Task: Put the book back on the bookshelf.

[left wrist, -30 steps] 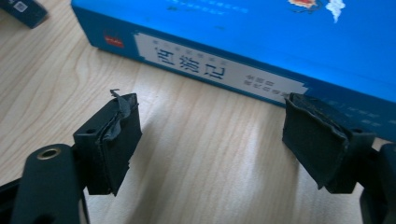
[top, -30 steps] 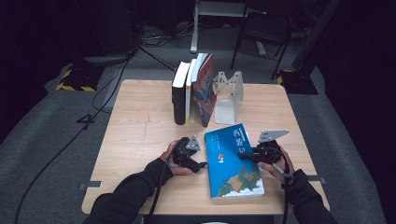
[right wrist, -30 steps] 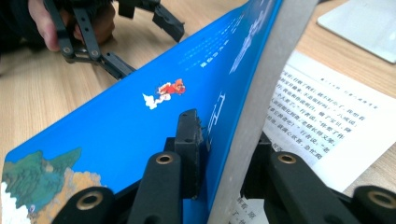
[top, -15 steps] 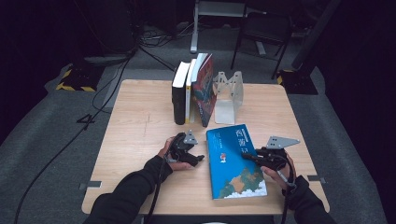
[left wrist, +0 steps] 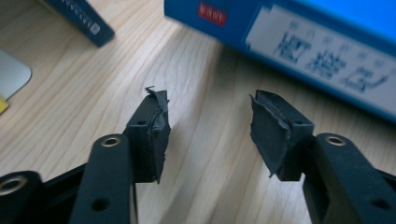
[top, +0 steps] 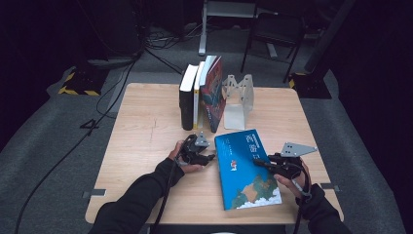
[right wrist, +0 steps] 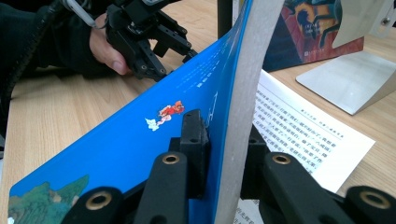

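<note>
- High view: blue hardcover book with a landscape cover [top: 246,168] on the near right part of the pale wooden worktop [top: 141,122], between the two hands.
- Right hand-held gripper [top: 263,163] at the book's right edge, pinching the blue front cover; grey three-cornered plate on top.
- Right gripper view: blue cover [right wrist: 140,140] lifted off the pages and clamped between the two black pads [right wrist: 196,140], its thick grey edge running up between them; printed white page [right wrist: 303,135] lying flat below, at the right.
- Left hand-held gripper [top: 210,157] just beside the book's left edge, near the spine, low over the wood.
- Left gripper view: jaws partly spread, having just been closing, with bare wood between the pads [left wrist: 154,135]; blue spine with white lettering [left wrist: 322,51] just beyond the tips, apart from them.
- Farther back on the worktop: row of upright books, black one [top: 186,100] at the left, white one beside it, red-covered one [top: 213,95] leaning at the right.
- Pale metal bookend with cut-outs [top: 238,100] just right of the row, its flat foot on the wood, just beyond the blue book's far corner.
- Around the worktop: grey carpeted floor [top: 53,146], black cables across it, yellow-and-black striped block [top: 78,87] at the far left, dark chair legs and a metal stand at the back, room otherwise dark.
</note>
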### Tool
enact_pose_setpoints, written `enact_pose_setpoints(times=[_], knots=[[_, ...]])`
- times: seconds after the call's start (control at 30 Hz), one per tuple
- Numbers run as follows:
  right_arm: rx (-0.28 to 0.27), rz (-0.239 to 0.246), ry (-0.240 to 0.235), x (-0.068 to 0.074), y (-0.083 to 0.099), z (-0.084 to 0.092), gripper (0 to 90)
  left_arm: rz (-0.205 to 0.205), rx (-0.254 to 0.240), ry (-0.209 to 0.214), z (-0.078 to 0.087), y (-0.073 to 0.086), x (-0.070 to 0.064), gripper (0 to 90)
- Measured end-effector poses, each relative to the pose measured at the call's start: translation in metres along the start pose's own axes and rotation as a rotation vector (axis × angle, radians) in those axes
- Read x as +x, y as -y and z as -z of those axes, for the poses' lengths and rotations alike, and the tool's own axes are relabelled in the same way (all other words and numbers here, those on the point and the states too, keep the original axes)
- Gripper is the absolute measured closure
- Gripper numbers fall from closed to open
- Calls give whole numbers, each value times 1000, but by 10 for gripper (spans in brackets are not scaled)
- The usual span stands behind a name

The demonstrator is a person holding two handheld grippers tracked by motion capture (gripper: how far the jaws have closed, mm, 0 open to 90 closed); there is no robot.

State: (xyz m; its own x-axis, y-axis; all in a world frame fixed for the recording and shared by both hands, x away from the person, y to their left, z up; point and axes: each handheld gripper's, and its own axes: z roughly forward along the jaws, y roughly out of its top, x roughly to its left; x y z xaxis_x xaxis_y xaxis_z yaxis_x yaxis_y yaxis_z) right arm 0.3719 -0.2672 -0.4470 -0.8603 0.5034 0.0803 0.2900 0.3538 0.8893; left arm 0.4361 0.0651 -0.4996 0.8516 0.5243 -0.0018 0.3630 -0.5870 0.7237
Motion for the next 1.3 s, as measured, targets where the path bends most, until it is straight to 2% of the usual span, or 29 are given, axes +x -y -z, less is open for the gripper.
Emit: enact_pose_setpoints(times=[0.03, 0.07, 0.2, 0.27, 0.37, 0.47, 0.63, 0.67, 0.83, 0.9, 1.0, 1.13, 1.2, 1.3], knots=[[0, 0, 0, 0, 0, 0, 765, 0, 0, 0, 0, 0, 0, 491], [1, 1, -1, 0, 0, 0, 765, 8, -5, 17, -1, -2, 0, 491], [-6, 4, -2, 1, -1, 1, 764, -8, -36, 22, -1, -7, 3, 589], [-9, 4, -4, 1, -2, 2, 764, 4, -36, 27, -3, -8, 5, 591], [-14, 15, -2, 2, -3, 2, 764, -12, -44, 17, -5, -9, 4, 581], [-29, 21, -7, 2, -3, 4, 763, -5, -51, 11, -7, -12, 5, 567], [-47, 51, -12, 6, -5, 8, 763, 37, -86, 30, -6, -14, 11, 568], [-49, 59, -12, 7, -6, 8, 763, 33, -92, 24, -5, -15, 13, 569], [-84, 75, -20, 8, -8, 13, 763, 55, -169, 47, 6, -20, 17, 654], [-94, 86, -14, 10, -9, 15, 763, 42, -184, 47, 9, -23, 16, 688], [-112, 98, -12, 10, -11, 19, 762, 46, -229, 77, 14, -26, 18, 716], [-140, 122, 0, 12, -14, 23, 760, 46, -284, 85, 22, -31, 19, 751], [-156, 132, 1, 12, -16, 24, 760, 54, -329, 100, 29, -35, 20, 771], [-168, 170, 10, 14, -22, 27, 761, 43, -377, 103, 40, -44, 22, 813]])
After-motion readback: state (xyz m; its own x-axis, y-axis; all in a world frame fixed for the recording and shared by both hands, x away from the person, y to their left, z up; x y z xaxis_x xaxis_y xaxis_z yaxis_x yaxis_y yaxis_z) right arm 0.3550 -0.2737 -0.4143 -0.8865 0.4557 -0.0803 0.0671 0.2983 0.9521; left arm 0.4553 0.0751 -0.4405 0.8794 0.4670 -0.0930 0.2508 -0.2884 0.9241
